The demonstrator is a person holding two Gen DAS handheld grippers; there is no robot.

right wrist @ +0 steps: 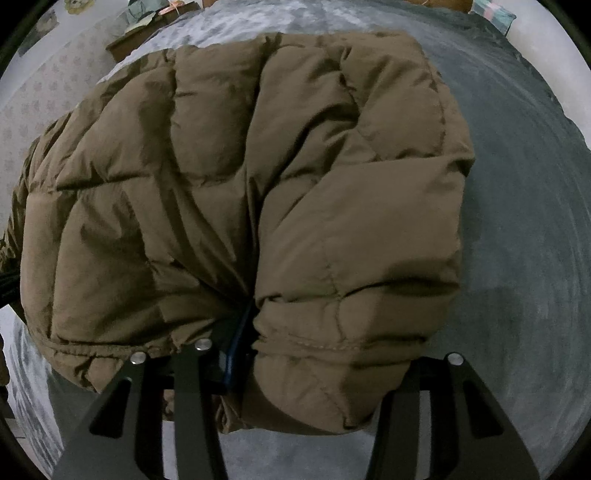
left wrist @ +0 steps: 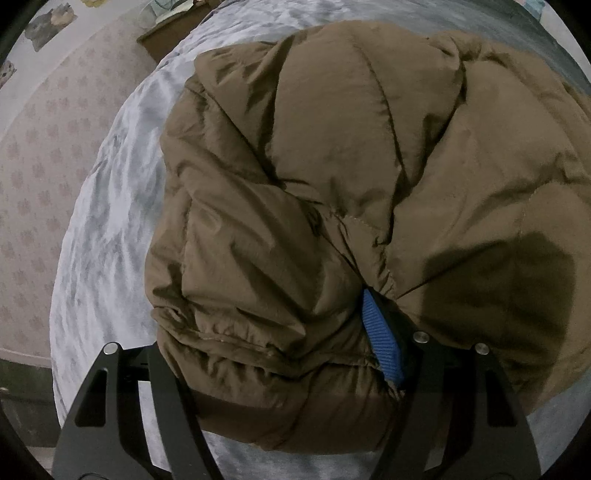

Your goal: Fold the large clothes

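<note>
A brown quilted puffer jacket [left wrist: 332,147] lies bunched on a grey bed cover [left wrist: 110,221]. My left gripper [left wrist: 273,343] points steeply down, and a thick fold of the jacket's near edge fills the space between its black fingers. Its blue pad [left wrist: 380,339] presses into a crease. In the right wrist view the same jacket [right wrist: 221,166] spreads over the cover [right wrist: 517,258]. My right gripper [right wrist: 332,343] is shut on the fat right-hand roll of the near edge. Its blue-padded finger [right wrist: 234,350] is tucked into the crease, and the other fingertip is hidden behind fabric.
A pale patterned floor [left wrist: 37,166] lies beyond the bed's left edge. Brown wooden furniture [right wrist: 125,40] stands at the bed's far left corner. A light pillow [right wrist: 491,11] shows at the far right. Bare grey cover extends right of the jacket.
</note>
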